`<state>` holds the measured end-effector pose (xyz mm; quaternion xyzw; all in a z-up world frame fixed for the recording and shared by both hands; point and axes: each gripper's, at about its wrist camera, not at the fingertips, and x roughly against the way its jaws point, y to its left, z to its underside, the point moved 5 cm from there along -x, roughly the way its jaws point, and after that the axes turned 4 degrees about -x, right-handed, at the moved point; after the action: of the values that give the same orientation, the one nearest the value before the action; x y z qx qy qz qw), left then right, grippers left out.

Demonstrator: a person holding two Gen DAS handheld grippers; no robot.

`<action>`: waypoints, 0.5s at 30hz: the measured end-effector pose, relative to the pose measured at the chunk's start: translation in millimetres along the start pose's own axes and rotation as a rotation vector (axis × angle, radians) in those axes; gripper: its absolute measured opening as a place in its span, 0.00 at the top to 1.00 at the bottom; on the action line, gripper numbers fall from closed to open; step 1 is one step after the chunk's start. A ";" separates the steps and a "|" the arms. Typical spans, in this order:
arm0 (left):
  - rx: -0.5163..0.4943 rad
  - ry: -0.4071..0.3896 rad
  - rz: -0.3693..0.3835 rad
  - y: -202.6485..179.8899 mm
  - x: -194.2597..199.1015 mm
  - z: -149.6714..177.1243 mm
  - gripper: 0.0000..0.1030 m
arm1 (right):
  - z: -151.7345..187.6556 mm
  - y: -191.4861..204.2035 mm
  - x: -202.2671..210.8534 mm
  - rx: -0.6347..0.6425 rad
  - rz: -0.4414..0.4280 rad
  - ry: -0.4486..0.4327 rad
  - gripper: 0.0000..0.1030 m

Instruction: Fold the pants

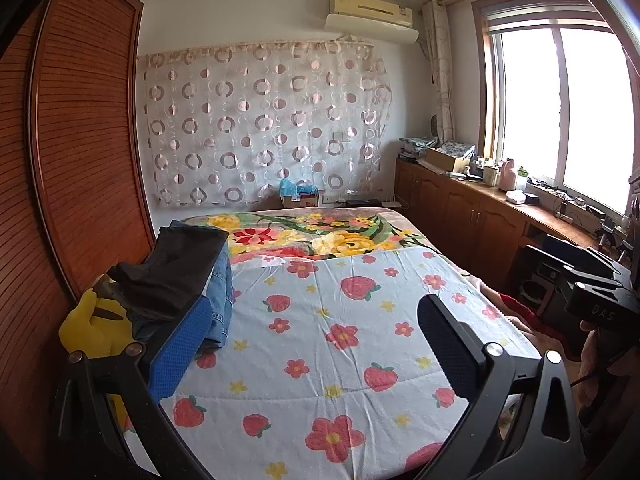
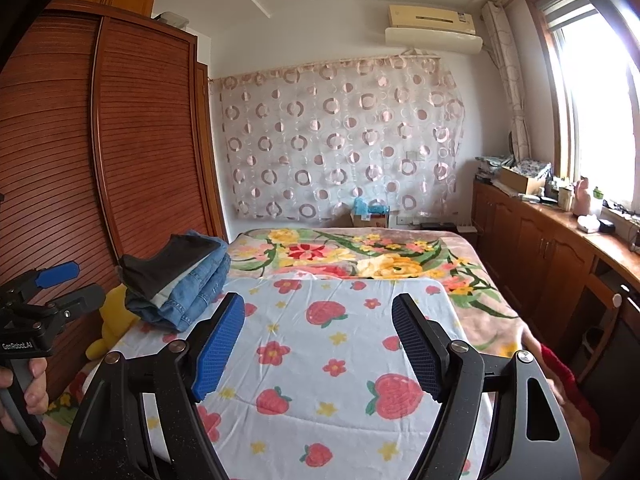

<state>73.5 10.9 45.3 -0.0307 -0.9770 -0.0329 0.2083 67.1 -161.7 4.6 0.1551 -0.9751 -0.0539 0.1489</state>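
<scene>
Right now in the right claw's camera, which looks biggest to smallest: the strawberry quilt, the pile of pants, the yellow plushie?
1. Strawberry quilt
2. Pile of pants
3. Yellow plushie, though it is partly hidden, so its true size is unsure.

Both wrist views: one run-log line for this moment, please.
phase: pre-grasp | left tongs: open, empty | right tongs: open, empty | pants stack: folded, bed's left edge | strawberry quilt: bare ahead

Daylight from the window (image 1: 560, 108) at right, blown out to white glare. Room evenly bright, bed (image 1: 340, 320) well lit with soft shadows. Strong fisheye bending at the edges, dark corner vignette. Focus mostly sharp, slight compression softness.
</scene>
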 end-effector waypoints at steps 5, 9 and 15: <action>0.001 -0.002 -0.004 -0.6 1.3 -0.2 0.00 | 1.0 2.2 1.7 0.006 0.003 0.003 0.24; 0.001 -0.002 -0.003 0.7 1.8 -0.3 0.00 | -1.0 -0.2 4.4 0.007 0.004 0.004 0.24; 0.001 -0.003 -0.002 1.0 1.8 -0.1 0.00 | -4.1 -1.9 6.4 0.007 0.000 0.004 0.24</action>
<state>72.0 11.9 46.1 -0.0296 -0.9773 -0.0327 0.2071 63.1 -165.8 10.0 0.1556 -0.9750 -0.0502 0.1504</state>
